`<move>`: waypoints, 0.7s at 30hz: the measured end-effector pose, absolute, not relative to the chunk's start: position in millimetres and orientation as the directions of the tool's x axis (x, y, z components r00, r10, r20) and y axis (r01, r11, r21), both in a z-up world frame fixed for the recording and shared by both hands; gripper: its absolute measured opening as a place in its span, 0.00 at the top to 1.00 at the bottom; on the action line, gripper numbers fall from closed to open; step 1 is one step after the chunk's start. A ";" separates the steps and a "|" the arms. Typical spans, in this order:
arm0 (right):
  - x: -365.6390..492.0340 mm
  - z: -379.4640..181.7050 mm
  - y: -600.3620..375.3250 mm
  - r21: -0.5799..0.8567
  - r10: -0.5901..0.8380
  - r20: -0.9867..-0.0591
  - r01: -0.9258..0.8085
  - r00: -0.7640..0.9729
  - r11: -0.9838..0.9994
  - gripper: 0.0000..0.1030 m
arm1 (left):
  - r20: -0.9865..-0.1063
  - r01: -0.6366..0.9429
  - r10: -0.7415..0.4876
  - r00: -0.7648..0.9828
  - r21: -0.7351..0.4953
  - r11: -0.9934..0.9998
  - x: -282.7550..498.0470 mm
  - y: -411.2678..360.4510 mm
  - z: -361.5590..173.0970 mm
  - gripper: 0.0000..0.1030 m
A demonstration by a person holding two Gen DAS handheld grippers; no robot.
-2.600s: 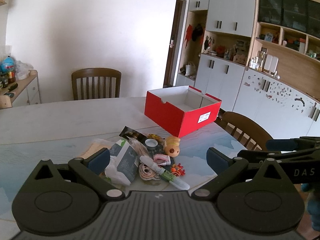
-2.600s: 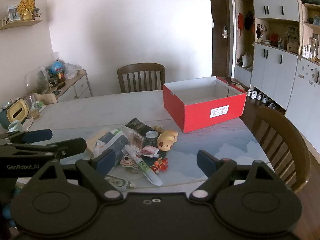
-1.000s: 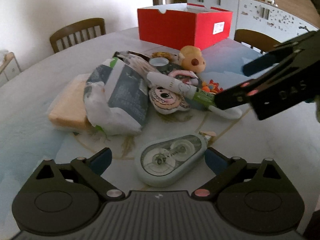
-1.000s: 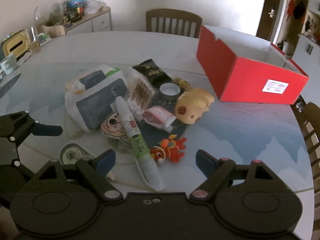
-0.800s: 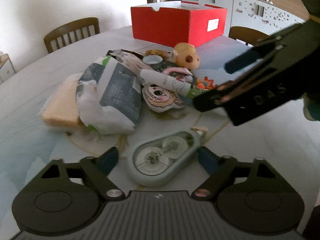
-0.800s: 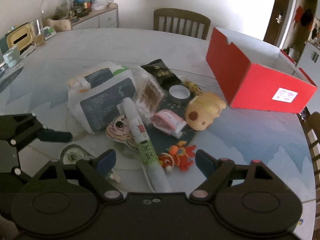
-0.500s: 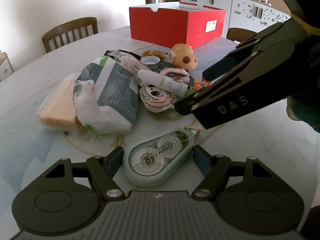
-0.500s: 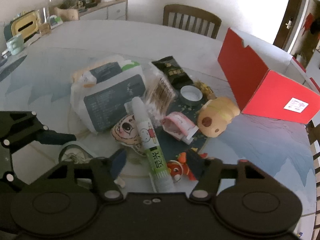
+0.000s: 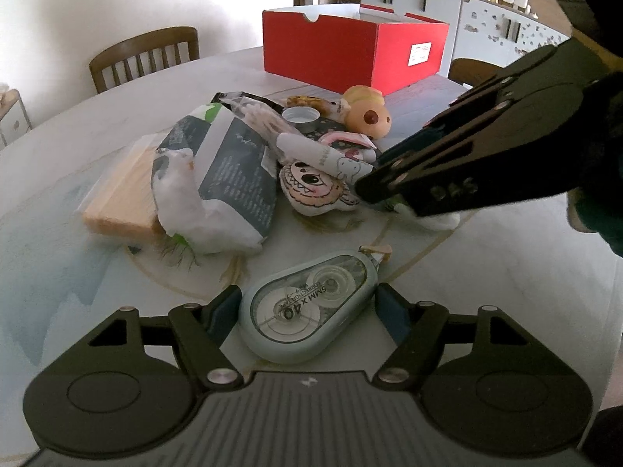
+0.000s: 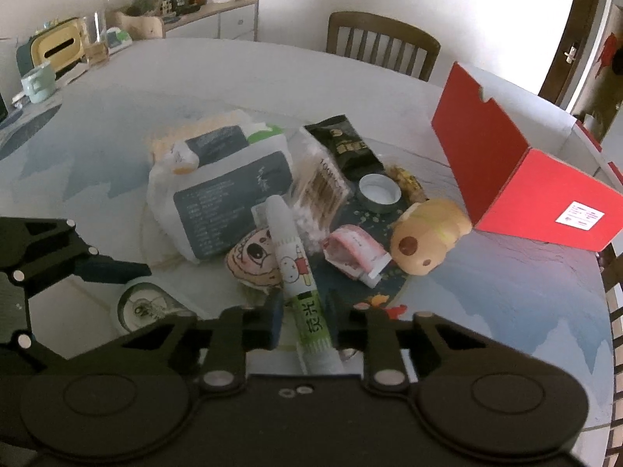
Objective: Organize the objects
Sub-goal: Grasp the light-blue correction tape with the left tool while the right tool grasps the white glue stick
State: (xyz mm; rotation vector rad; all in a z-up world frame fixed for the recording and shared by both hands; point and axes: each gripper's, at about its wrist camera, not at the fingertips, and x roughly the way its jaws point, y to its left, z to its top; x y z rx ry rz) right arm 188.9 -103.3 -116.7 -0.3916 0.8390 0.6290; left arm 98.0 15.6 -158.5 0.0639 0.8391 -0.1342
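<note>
At the bottom of the right wrist view, the right tool (image 10: 300, 321) has just closed onto the glue stick (image 10: 299, 286), pinching its green lower end, likely to lift it from the pile. The left tool (image 9: 307, 309) is shut around the correction tape (image 9: 311, 317) flat on the table (image 9: 506, 257), pads against its sides. Farther off, upper right, the open red box (image 10: 545, 194) seems their destination.

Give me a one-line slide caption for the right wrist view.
Right gripper shut on the glue stick at the clutter's edge, red box waiting behind.
</note>
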 end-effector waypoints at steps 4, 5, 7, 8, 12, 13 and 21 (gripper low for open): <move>185.7 -110.3 -113.0 -0.064 0.365 -0.782 -0.647 0.506 0.760 0.89 | -0.745 0.126 -0.094 0.661 -0.013 0.992 94.2 17.6 -156.6 0.28; 184.7 -108.1 -115.9 -0.060 0.369 -0.779 -0.645 0.508 0.762 0.90 | -0.743 0.121 -0.093 0.663 -0.017 0.993 92.7 18.0 -155.1 0.28; 182.6 -104.7 -120.9 -0.051 0.376 -0.774 -0.643 0.509 0.764 0.90 | -0.739 0.108 -0.092 0.668 -0.026 0.994 91.0 18.2 -151.5 0.28; 182.5 -104.3 -122.4 -0.046 0.382 -0.775 -0.649 0.502 0.759 0.90 | -0.737 0.103 -0.093 0.669 -0.031 0.994 90.5 18.2 -150.0 0.28; 183.4 -106.9 -119.6 -0.087 0.376 -0.774 -0.674 0.510 0.734 0.89 | -0.735 0.093 -0.093 0.672 -0.040 0.995 87.8 17.4 -146.6 0.28; 186.4 -107.1 -119.2 -0.078 0.382 -0.778 -0.679 0.499 0.730 0.89 | -0.736 0.088 -0.090 0.671 -0.041 0.995 87.2 17.3 -146.1 0.28; 198.5 -117.1 -114.3 -0.052 0.391 -0.812 -0.721 0.433 0.691 0.83 | -0.728 0.055 -0.072 0.682 -0.047 0.997 78.4 14.8 -136.6 0.28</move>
